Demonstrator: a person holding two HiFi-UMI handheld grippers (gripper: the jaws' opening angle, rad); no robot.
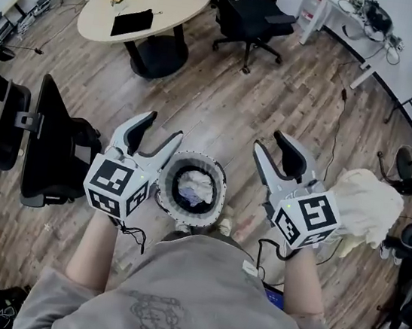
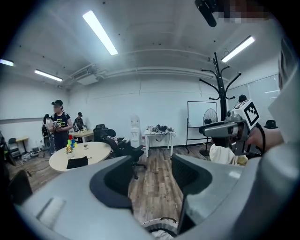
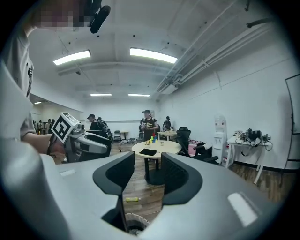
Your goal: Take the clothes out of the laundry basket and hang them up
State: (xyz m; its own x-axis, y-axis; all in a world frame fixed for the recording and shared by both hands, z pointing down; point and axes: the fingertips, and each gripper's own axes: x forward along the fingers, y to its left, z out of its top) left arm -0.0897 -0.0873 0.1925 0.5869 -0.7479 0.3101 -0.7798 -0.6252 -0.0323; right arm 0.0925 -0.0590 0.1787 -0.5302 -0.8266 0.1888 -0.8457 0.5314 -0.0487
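Head view, looking steeply down: wood floor (image 1: 222,101) everywhere, round table (image 1: 149,0) far off at the top, well clear of the action. Over in the left gripper view, a black coat stand (image 2: 218,89) rising tall at the right, hooks bare as far as visible.

Next size down, a cream garment (image 1: 367,205) bunched at the right edge, just beyond the right gripper (image 1: 270,142). Draped on something, support hard to make out. Maybe one piece already out, then, though not clearly hung.

Then the laundry basket (image 1: 218,203): round, on the floor right in front of the person, sitting between the two grippers and below them. Still loaded, with pale clothes (image 1: 195,187) piled inside. Early days by the look of it, most of the job ahead, nothing gripped.

Left gripper (image 1: 161,129) poised by the basket's left rim, jaws spread wide, only floor and a sliver of basket edge showing between them. Right gripper likewise: jaws well apart and empty, just floor and the far table in the gap. Next up, probably a dip into the basket for a piece.

Finally the small print. Black-and-white square markers on both cubes, no words in them. Faint design on the grey shirt (image 1: 196,288), unreadable. No brand or label legible anywhere.
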